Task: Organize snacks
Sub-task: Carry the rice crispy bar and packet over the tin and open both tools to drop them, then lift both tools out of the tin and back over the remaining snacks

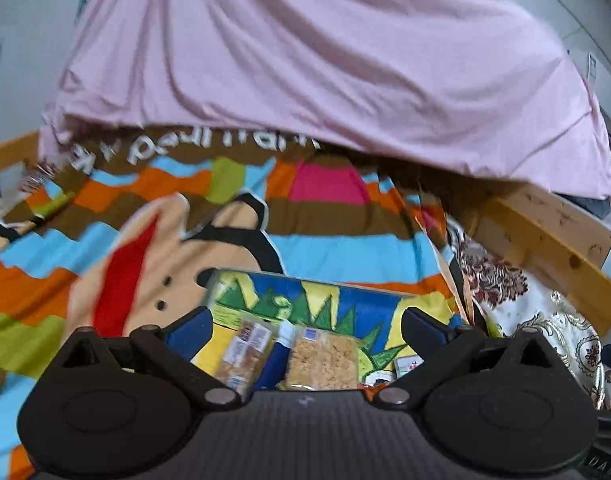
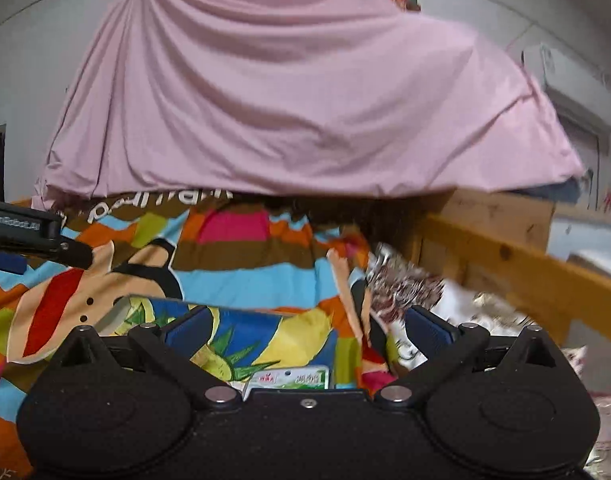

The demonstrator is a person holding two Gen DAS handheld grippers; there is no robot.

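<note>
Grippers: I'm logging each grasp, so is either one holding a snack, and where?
Nothing is held. The left gripper and right gripper are both open above the snacks.

Wide jaws — snack packets (image 1: pixel 301 354) below

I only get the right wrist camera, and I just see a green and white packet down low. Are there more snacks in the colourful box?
Observer: Yes. The left wrist view shows a crumbly bar in clear wrap lying in the colourful box.
Operator: Anything beside it?
Observer: A labelled bar lies further left in that picture, with a blue thing between them.
Operator: Is the left gripper holding one?
Observer: No. The left gripper is open, with nothing between its pads.
</note>
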